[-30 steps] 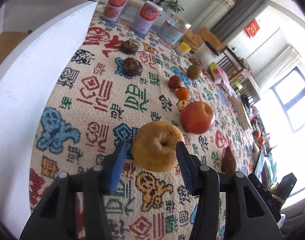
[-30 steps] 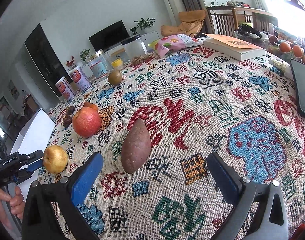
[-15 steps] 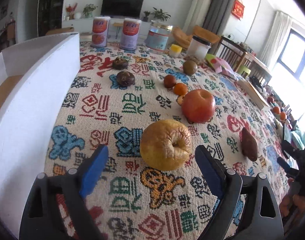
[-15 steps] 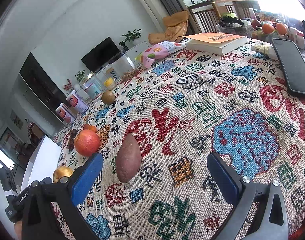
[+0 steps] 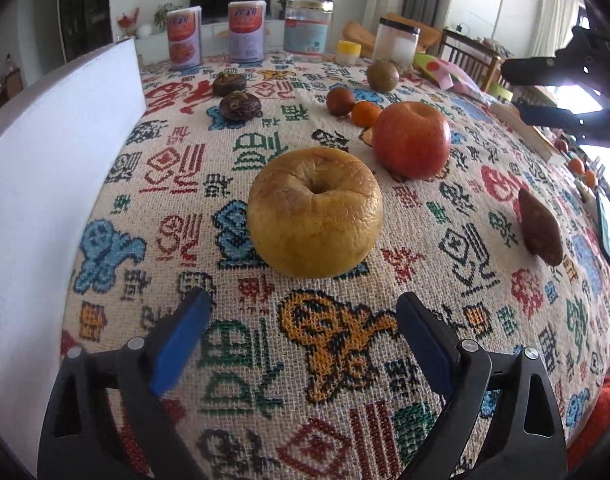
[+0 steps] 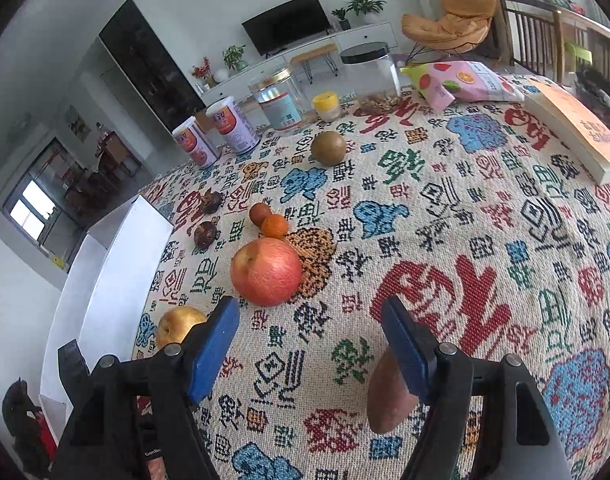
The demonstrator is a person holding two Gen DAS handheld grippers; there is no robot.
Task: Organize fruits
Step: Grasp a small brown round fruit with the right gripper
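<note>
A wrinkled yellow apple (image 5: 315, 212) sits on the patterned tablecloth (image 5: 265, 360) just beyond my left gripper (image 5: 305, 320), whose jaws are opening with nothing between them. Behind it stand a red apple (image 5: 412, 140), a small orange (image 5: 365, 113), a brownish fruit (image 5: 340, 101), a green-brown fruit (image 5: 382, 76) and two dark fruits (image 5: 239, 106). My right gripper (image 6: 309, 320) hovers above the cloth, its jaws closing on nothing. The red apple (image 6: 267, 272) lies ahead of its tips. A sweet potato (image 6: 389, 396) lies partly hidden under its right finger (image 6: 405, 348).
A white open box (image 5: 61, 152) borders the table's left side. Two cans (image 5: 185, 38), a glass jar (image 5: 308, 26) and a clear jar (image 5: 397, 40) line the far edge. A snack bag (image 6: 465, 82) and a book (image 6: 577, 128) lie at the far right.
My left gripper let go of the yellow apple, spread its jaws and drew back. My right gripper swung left past the sweet potato toward the red apple, its jaws narrowing.
</note>
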